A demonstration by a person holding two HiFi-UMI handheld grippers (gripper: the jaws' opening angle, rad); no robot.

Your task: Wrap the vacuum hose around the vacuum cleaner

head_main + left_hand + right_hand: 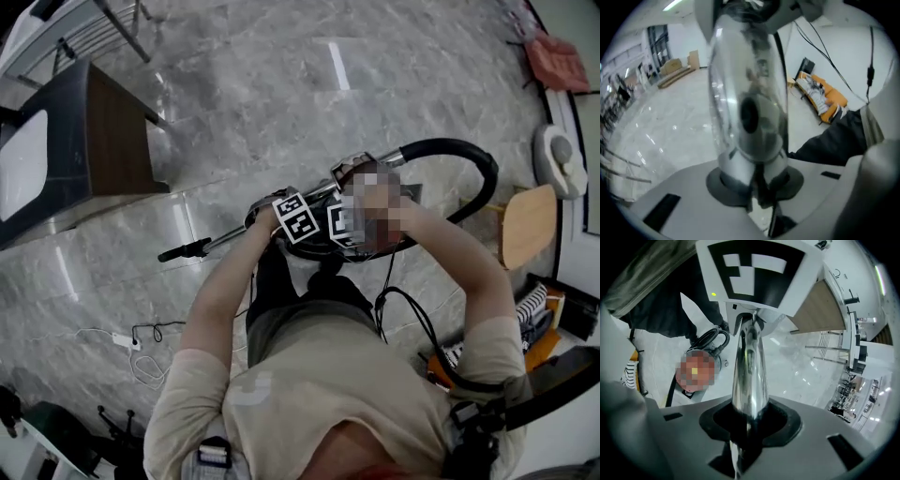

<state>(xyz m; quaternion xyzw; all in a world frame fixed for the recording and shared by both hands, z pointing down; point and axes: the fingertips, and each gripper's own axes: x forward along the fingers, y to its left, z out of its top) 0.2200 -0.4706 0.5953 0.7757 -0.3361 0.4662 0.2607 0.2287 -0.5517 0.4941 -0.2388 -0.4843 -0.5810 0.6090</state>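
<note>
My left claw (757, 190) is clamped on a smooth, mirror-bright metal tube (750, 93), round in section. My right claw (746, 425) grips the same chrome tube just beside it, facing a black-and-white square marker (752, 268). Right of both, the black hose (469, 155) curves in a wide arc over the grey marbled floor (281, 94).

Beige short-sleeved T-shirt (328, 398), dark trousers (298, 323)
</note>
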